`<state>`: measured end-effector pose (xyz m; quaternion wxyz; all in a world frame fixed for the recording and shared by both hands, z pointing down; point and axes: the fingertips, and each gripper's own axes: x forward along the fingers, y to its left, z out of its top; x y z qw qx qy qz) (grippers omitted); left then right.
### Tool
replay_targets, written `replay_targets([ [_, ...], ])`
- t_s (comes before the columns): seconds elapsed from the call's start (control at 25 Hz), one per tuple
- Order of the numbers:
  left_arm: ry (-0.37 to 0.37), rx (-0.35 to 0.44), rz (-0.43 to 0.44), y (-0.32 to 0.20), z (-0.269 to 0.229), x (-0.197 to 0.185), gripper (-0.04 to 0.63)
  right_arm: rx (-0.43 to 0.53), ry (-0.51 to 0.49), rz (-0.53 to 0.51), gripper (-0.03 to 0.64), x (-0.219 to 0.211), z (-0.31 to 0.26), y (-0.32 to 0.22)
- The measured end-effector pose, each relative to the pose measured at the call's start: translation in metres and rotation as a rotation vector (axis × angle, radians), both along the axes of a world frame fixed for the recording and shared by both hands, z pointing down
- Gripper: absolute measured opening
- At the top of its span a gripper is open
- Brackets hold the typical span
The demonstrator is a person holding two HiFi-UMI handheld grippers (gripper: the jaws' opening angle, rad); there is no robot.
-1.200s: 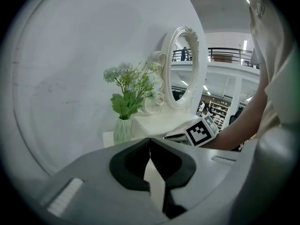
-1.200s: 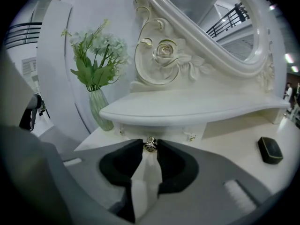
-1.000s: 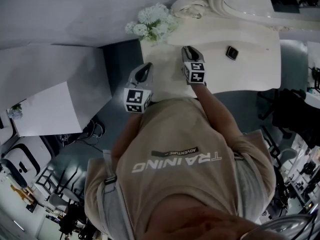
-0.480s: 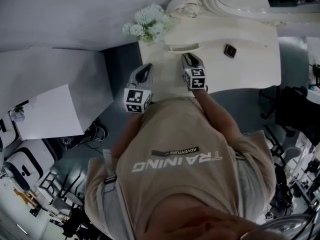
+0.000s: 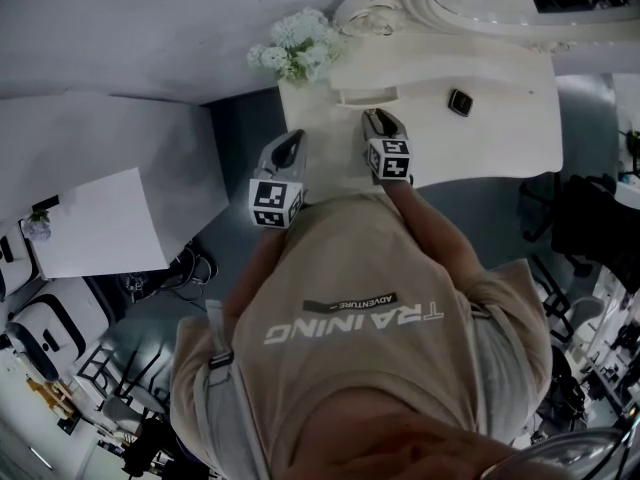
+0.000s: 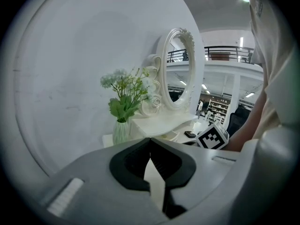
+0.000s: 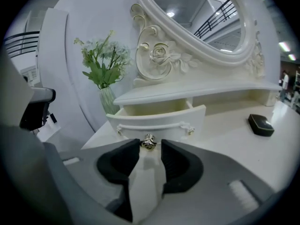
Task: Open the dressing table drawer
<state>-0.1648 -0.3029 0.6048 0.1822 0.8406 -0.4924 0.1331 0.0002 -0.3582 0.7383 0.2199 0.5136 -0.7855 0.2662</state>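
The cream dressing table's small drawer (image 7: 159, 121) stands pulled out from under the mirror shelf, and its empty inside shows. In the head view the drawer (image 5: 366, 95) juts out just beyond my right gripper (image 5: 375, 118). The drawer's metal rose knob (image 7: 149, 142) sits between the tips of my right gripper (image 7: 150, 148). Those jaws are opening, and a thin gap shows on each side of the knob. My left gripper (image 5: 292, 138) hovers off the table's left edge with nothing in it. In its own view the left gripper (image 6: 150, 143) has its tips meeting.
A vase of white flowers (image 7: 104, 64) stands at the table's back left corner, left of the drawer. The oval mirror (image 7: 197, 18) rises behind. A small dark box (image 7: 260, 124) lies on the tabletop (image 5: 500, 138) to the right. A white wall runs along the left.
My right gripper drew back toward the person and the drawer slid out with it during the first half second. Since then it has held still. The left gripper has not moved.
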Motion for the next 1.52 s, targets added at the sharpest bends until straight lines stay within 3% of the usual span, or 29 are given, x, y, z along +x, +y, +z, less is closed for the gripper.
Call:
replay_targets([
  [0.36, 0.014, -0.004, -0.005, 0.004, 0.011, -0.003, 0.009, -0.009, -0.002, -0.011, 0.156, 0.006, 0.000, 0.015],
  [0.88, 0.039, 0.018, -0.019, 0.005, 0.010, 0.003, 0.009, 0.053, 0.051, -0.141, 0.126, -0.002, -0.029, 0.015],
  [1.12, 0.035, 0.058, 0.014, 0.000, -0.012, 0.014, 0.008, 0.149, -0.010, -0.180, 0.005, 0.010, -0.084, 0.026],
  [1.52, -0.023, 0.163, 0.014, -0.018, -0.074, 0.054, 0.008, 0.384, 0.001, -0.383, 0.003, 0.046, -0.180, 0.042],
])
